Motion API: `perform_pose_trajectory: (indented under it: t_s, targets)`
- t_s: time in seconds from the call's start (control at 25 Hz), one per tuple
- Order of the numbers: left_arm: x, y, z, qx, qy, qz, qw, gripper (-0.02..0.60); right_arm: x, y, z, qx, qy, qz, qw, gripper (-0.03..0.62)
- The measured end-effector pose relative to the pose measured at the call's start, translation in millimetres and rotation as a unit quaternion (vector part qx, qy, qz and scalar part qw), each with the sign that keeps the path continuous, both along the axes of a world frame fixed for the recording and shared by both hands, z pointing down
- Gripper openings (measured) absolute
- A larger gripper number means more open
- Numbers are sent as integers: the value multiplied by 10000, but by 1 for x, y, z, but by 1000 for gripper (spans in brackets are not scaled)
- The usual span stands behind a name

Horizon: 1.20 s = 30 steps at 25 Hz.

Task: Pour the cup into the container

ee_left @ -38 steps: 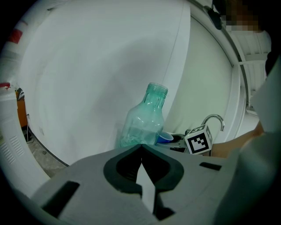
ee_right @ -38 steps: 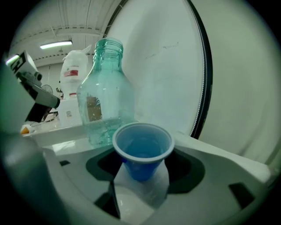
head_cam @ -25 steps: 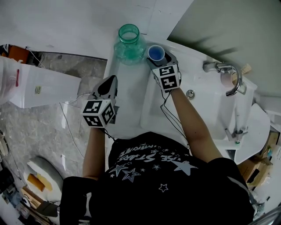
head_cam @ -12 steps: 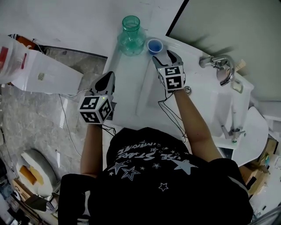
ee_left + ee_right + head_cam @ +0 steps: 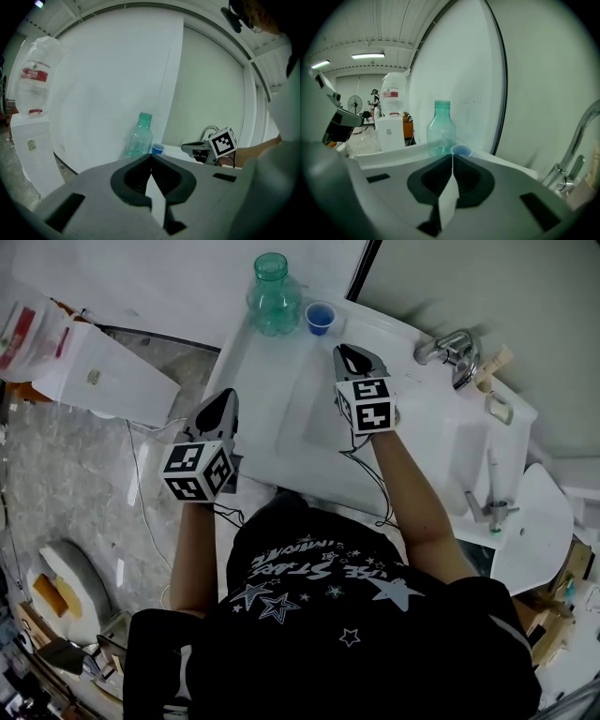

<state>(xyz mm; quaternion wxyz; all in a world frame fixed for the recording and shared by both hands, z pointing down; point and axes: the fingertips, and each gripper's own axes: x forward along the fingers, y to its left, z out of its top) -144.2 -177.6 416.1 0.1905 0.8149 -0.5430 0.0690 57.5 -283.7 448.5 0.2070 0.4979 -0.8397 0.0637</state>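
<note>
A green see-through bottle stands open-topped at the far end of the white counter, with a small blue cup upright just to its right. Both also show in the left gripper view, bottle and cup, and in the right gripper view, bottle and cup. My right gripper hangs well short of the cup; its jaws have just been closing and are shut with nothing between them. My left gripper hovers at the counter's left edge, shut and empty.
A sink basin lies under the right gripper, with a chrome faucet to its right and another tap nearer me. A white water dispenser stands on the floor to the left. A wall rises behind the bottle.
Both grippers have drawn back from the bottle and cup toward me and risen. The right jaws, open around the cup a second ago, are now off it and shut.
</note>
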Motion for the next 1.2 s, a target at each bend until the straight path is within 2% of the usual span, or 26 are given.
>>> perform_pose_trajectory:
  t_s: [0.04, 0.36, 0.68, 1.2]
  targets:
    - [3, 7, -2, 23, -14, -28, 10000, 9, 3, 6, -4, 53, -25, -1, 10000, 8]
    - [19, 64, -11, 157, -118, -302, 9993, 9, 23, 54, -24, 218, -223, -185, 9993, 6]
    - [29, 118, -3, 132, -82, -614, 9980, 9, 30, 113, -38, 369, -265, -627, 9970, 6]
    - [81, 213, 5, 140, -14, -709, 9974, 9, 59, 211, -41, 421, -376, -1006, 9933, 6]
